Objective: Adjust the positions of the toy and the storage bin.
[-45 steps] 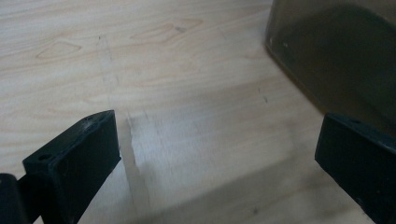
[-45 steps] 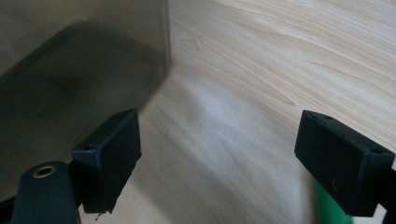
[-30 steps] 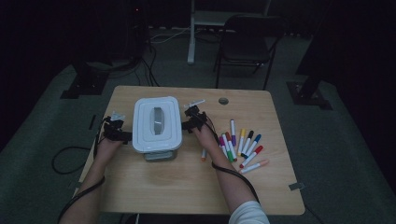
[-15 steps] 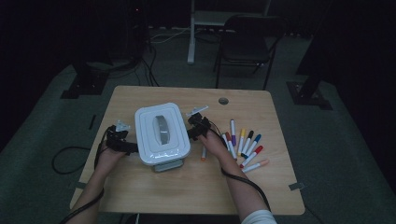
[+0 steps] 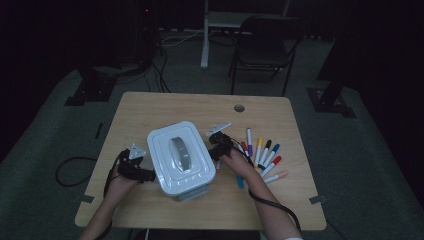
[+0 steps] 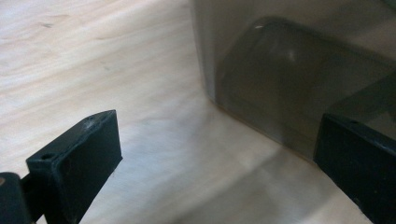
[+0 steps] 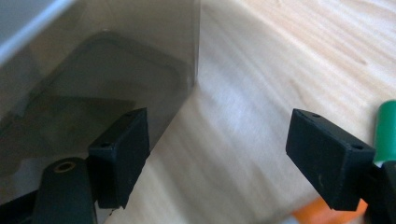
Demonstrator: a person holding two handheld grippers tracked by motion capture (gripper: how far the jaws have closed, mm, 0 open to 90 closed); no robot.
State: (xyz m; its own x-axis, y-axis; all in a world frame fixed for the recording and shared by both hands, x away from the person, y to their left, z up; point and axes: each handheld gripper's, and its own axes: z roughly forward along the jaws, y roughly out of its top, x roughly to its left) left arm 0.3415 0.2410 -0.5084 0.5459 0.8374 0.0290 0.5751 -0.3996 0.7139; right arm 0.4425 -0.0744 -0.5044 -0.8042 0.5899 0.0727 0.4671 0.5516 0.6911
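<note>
White lidded box point(image 5: 181, 159) between both grippers' parted fingers, coloured markers point(image 5: 263, 155) just beside right gripper point(image 5: 216, 148).

the green marker point(image 7: 387, 130) is cut off at the right gripper view's edge; the box point(image 6: 299, 79) blurs close up.

Dim, murky high view with black surroundings; brighter, softly blurred close-ups, faint sheen on smoky plastic.

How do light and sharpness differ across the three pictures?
High view: dim, dark surroundings, only the table and white box stand out. Left gripper view: bright, the wood softly smeared. Right gripper view: bright, the box wall blurred up close.
</note>
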